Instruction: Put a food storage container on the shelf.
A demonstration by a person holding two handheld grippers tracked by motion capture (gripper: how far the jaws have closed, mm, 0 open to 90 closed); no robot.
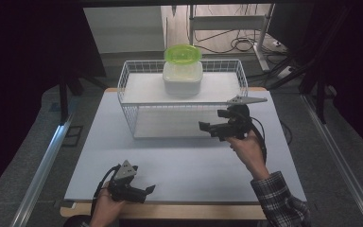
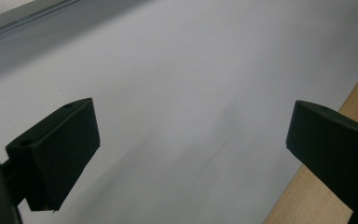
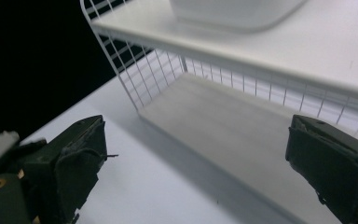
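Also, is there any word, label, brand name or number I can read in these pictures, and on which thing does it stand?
None can be read. The green bowl, the white container under it, the wire rack, the table and both tools, left and right, show no print.

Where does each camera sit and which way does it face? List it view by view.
High view: above the person's side, facing forward and down at the table, wire rack and both hands.
Left gripper view: on the left tool, facing bare table; its open jaws show.
Right gripper view: on the right tool, facing the rack; its open jaws show.
Shared: rack and white container, high and right views.
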